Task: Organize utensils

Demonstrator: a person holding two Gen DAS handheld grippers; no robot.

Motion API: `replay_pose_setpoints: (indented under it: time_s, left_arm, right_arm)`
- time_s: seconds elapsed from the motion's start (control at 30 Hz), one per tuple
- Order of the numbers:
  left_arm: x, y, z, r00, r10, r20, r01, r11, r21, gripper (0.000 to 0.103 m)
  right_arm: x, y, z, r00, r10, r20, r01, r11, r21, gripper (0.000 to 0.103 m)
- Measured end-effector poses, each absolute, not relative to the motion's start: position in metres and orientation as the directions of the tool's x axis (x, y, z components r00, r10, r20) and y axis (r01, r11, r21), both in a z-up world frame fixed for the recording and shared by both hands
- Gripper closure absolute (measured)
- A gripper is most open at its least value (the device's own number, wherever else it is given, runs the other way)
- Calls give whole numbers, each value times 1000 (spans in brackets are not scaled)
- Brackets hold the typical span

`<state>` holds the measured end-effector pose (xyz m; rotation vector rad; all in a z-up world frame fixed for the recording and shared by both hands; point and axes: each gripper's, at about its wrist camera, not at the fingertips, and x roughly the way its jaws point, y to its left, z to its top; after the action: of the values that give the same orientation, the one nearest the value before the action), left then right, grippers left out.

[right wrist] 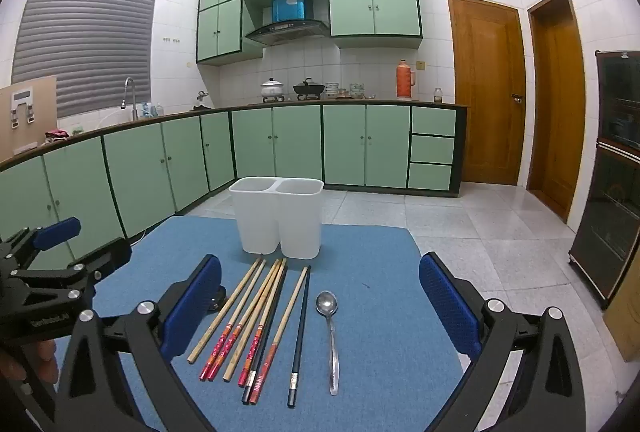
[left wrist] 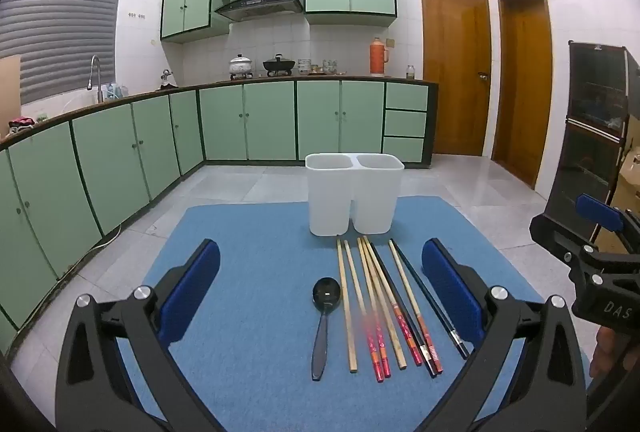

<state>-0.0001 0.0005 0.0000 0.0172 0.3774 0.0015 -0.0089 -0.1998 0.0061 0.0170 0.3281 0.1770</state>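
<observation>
A white two-compartment utensil holder (left wrist: 354,198) (right wrist: 278,216) stands empty at the far side of a blue mat (left wrist: 248,256) (right wrist: 372,272). Several chopsticks (left wrist: 384,308) (right wrist: 256,316), wooden and black, lie side by side in front of it. A black spoon (left wrist: 324,316) lies left of them; only its bowl edge (right wrist: 217,301) shows in the right wrist view. A clear-handled metal spoon (right wrist: 330,332) lies right of them. My left gripper (left wrist: 320,296) is open above the black spoon and chopsticks. My right gripper (right wrist: 320,304) is open above the chopsticks and metal spoon.
The mat covers a small table over a tiled floor (right wrist: 480,232). Green kitchen cabinets (left wrist: 248,120) run along the left and back. Wooden doors (right wrist: 488,92) and a dark cabinet (right wrist: 616,168) stand at the right.
</observation>
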Motion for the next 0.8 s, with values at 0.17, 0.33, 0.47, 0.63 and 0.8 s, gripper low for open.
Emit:
replay_pose_setpoints:
  time_s: [0.17, 0.33, 0.47, 0.63, 0.8]
  left_arm:
    - [-1, 1, 0, 933, 21, -358, -14, 1000, 23, 5]
    - [-1, 3, -5, 928, 5, -372, 1, 1000, 17, 5]
    - [-2, 6, -7, 931, 4, -366, 2, 1000, 14, 5]
    - [2, 6, -7, 929, 5, -369, 2, 1000, 18, 5]
    - [2, 5, -5, 932, 11, -361, -4, 1000, 18, 5]
  right_arm:
    - [-9, -199, 6, 931, 179, -319, -172, 984, 49, 6]
    - [-9, -201, 6, 931, 180, -316, -171, 984, 56, 6]
    - [-9, -201, 6, 931, 182, -316, -173, 983, 56, 6]
    - [-9, -200, 6, 931, 180, -318, -171, 984, 54, 6]
    - [-9, -200, 6, 931, 180, -318, -171, 984, 54, 6]
